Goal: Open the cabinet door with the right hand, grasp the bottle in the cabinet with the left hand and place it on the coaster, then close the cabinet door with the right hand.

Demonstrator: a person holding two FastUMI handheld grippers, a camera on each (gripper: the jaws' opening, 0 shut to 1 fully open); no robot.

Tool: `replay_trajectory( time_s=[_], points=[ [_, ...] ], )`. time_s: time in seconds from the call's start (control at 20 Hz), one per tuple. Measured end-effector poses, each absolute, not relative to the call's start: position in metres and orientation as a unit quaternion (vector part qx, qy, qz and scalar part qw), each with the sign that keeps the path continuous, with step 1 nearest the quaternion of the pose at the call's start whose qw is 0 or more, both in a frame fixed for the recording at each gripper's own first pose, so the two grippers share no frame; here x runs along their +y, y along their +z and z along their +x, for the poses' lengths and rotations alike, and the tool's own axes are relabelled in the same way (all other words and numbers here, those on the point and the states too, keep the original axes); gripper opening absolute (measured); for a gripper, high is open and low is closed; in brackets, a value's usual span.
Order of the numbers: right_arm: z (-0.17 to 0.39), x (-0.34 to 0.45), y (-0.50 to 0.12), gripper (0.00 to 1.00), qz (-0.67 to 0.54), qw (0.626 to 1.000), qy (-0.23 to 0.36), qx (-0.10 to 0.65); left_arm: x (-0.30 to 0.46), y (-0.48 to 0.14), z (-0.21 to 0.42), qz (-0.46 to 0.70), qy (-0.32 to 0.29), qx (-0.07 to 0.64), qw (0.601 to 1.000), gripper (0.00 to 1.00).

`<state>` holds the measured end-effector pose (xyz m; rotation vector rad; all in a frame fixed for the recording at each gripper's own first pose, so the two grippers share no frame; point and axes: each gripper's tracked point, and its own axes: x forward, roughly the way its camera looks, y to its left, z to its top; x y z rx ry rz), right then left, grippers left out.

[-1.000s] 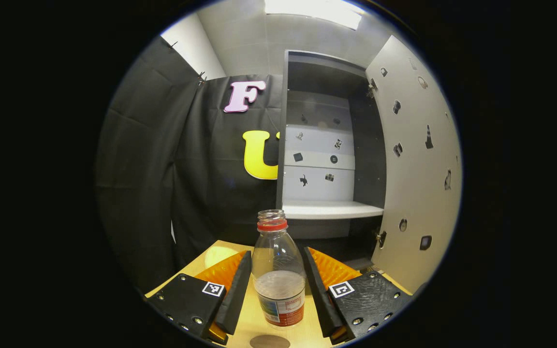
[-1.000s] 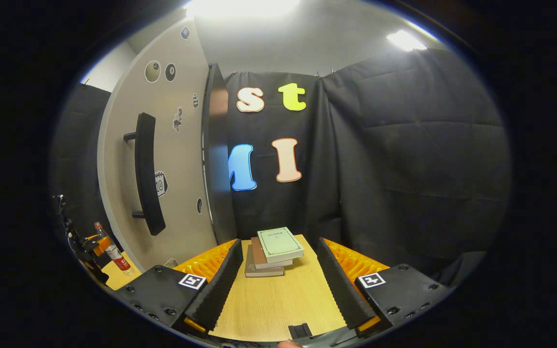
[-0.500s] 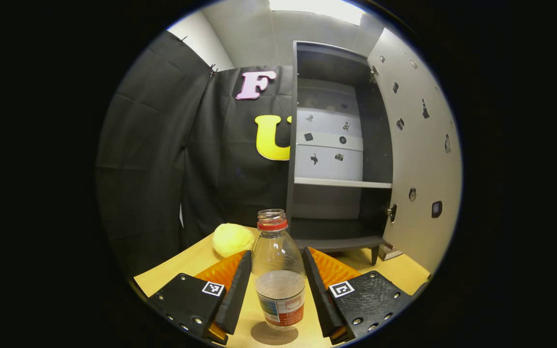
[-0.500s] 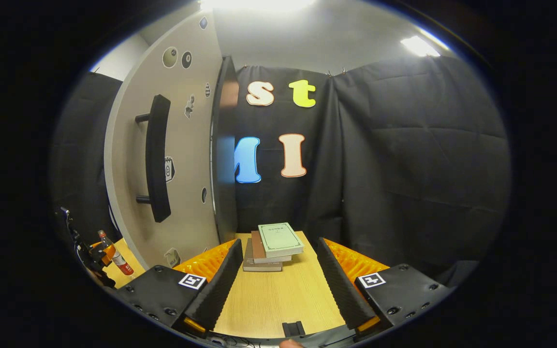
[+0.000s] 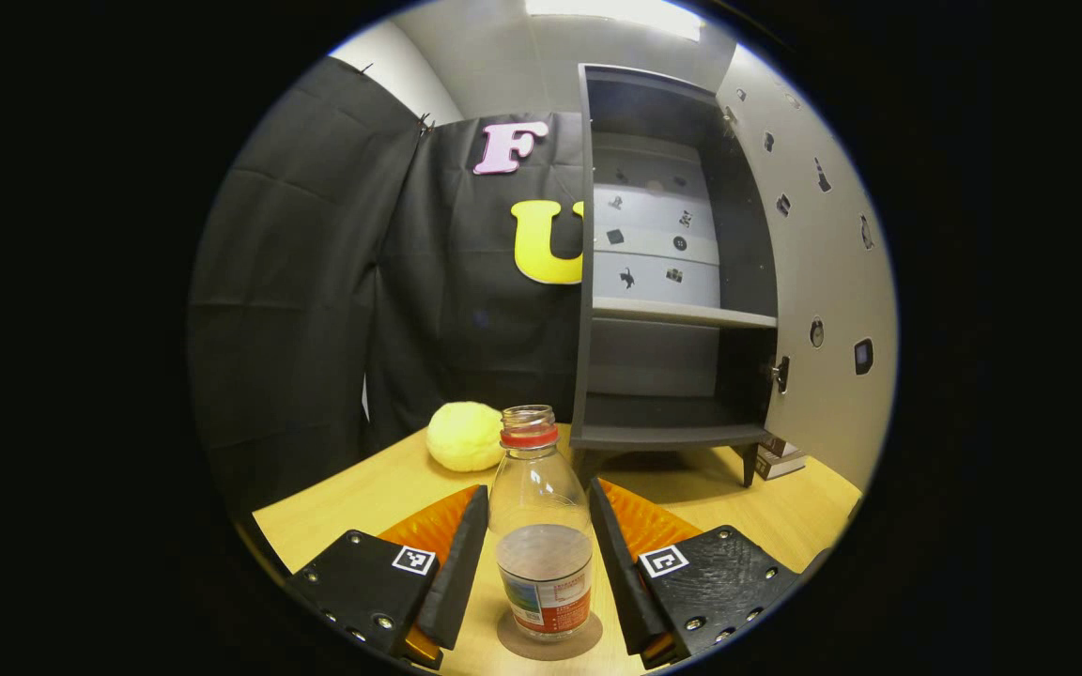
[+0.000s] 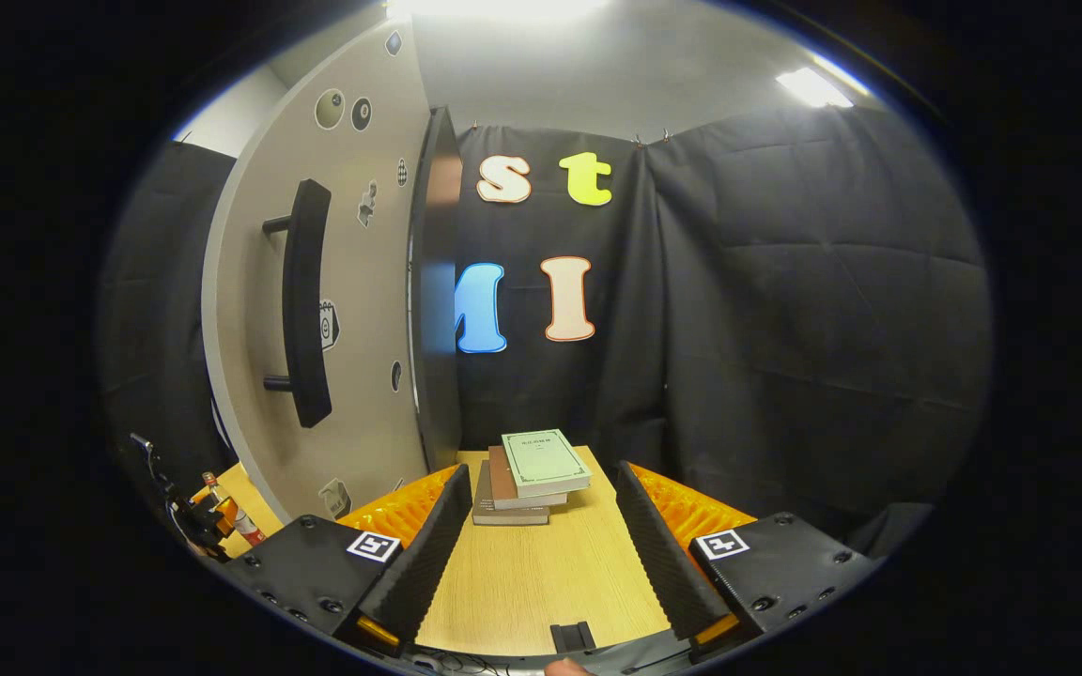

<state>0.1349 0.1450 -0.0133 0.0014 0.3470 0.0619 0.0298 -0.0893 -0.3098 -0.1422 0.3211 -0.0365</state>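
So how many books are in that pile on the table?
3, I think: a green-covered book on top, a brown book under it, and a dark book at the bottom. More could be hidden underneath.

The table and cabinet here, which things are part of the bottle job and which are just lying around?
Part of the job:
bottle, between the left gripper fingers
coaster under it
cabinet
cabinet door with handle
right gripper, open

Just lying about:
yellow ball
stack of books
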Motion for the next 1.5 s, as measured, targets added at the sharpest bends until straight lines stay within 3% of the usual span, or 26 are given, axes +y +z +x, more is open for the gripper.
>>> replay_trajectory(
  time_s=[0.4, 0.45, 0.55, 0.6, 0.95, 1.0, 1.25, 1.3, 1.35, 1.5],
  points=[
    [0.137, 0.147, -0.012, 0.98, 0.004, 0.985, 0.035, 0.167, -0.105, -0.289, 0.024, -0.024, -0.035, 0.151, 0.988, 0.66],
    [0.136, 0.149, -0.012, 0.93, 0.009, 0.985, 0.035, 0.167, -0.108, -0.284, 0.024, -0.022, -0.038, 0.150, 0.988, 0.66],
    [0.137, 0.152, -0.011, 0.93, 0.017, 0.985, 0.037, 0.165, -0.108, -0.276, 0.022, -0.019, -0.038, 0.153, 0.987, 0.66],
    [0.138, 0.153, -0.009, 0.98, 0.020, 0.986, 0.038, 0.163, -0.106, -0.270, 0.022, -0.020, -0.036, 0.152, 0.987, 0.66],
    [0.145, 0.166, -0.001, 0.98, 0.050, 0.987, 0.057, 0.141, -0.083, -0.185, 0.026, -0.022, -0.010, 0.128, 0.992, 0.66],
    [0.146, 0.169, 0.001, 0.93, 0.054, 0.987, 0.063, 0.140, -0.079, -0.170, 0.025, -0.020, -0.006, 0.124, 0.992, 0.66],
    [0.150, 0.175, 0.007, 0.98, 0.054, 0.987, 0.079, 0.126, -0.057, -0.101, 0.028, -0.007, 0.006, 0.109, 0.994, 0.66],
    [0.151, 0.176, 0.008, 0.93, 0.053, 0.988, 0.081, 0.123, -0.053, -0.090, 0.028, -0.003, 0.006, 0.106, 0.994, 0.66],
    [0.152, 0.177, 0.010, 0.98, 0.054, 0.988, 0.083, 0.119, -0.048, -0.079, 0.031, 0.001, 0.006, 0.103, 0.995, 0.66],
    [0.153, 0.190, 0.014, 0.98, 0.069, 0.986, 0.099, 0.112, -0.032, -0.052, 0.034, 0.009, 0.002, 0.085, 0.996, 0.66]
  ],
)
